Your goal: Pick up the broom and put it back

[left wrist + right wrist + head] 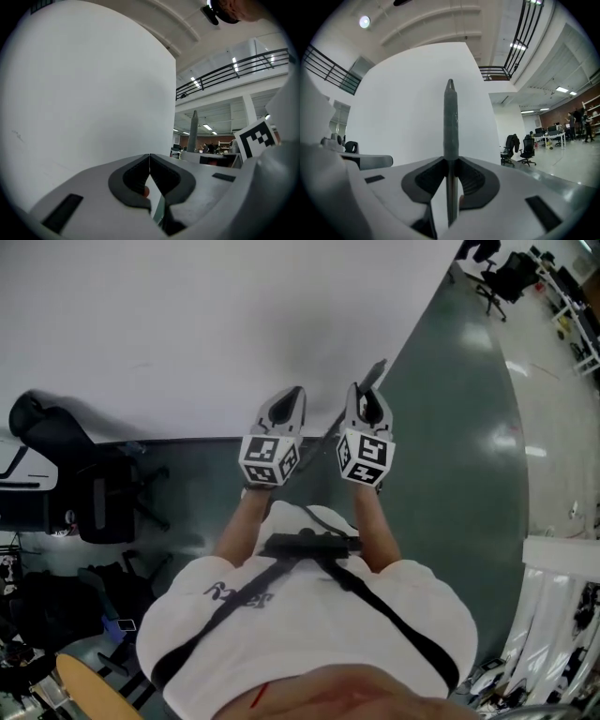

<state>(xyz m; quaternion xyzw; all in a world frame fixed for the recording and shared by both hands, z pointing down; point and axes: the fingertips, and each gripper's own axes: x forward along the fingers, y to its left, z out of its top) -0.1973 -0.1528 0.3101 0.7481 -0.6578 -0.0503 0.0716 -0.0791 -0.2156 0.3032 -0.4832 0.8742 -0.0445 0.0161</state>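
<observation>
Jaws of the right gripper are closed on the broom handle, a thin grey pole that stands upright between the dark pads and ends in a tapered tip above them in the right gripper view. Jaws of the left gripper meet at their tips with nothing between them. In the head view both tools are held up side by side, close together and level, facing a white wall; the left gripper is just beside the right gripper but not touching the pole. The broom handle rises from the right jaws towards the upper right and also slants down-left between the two grippers, where it passes behind the person's arms; its brush end cannot be seen. Each gripper carries a marker cube facing the camera. The left gripper view shows the same pole standing upright to its right, next to the other gripper's cube, with a dark railing on an upper level beyond. Below the wall lies a dark green floor, and a black office chair stands well to the left of the person.
</observation>
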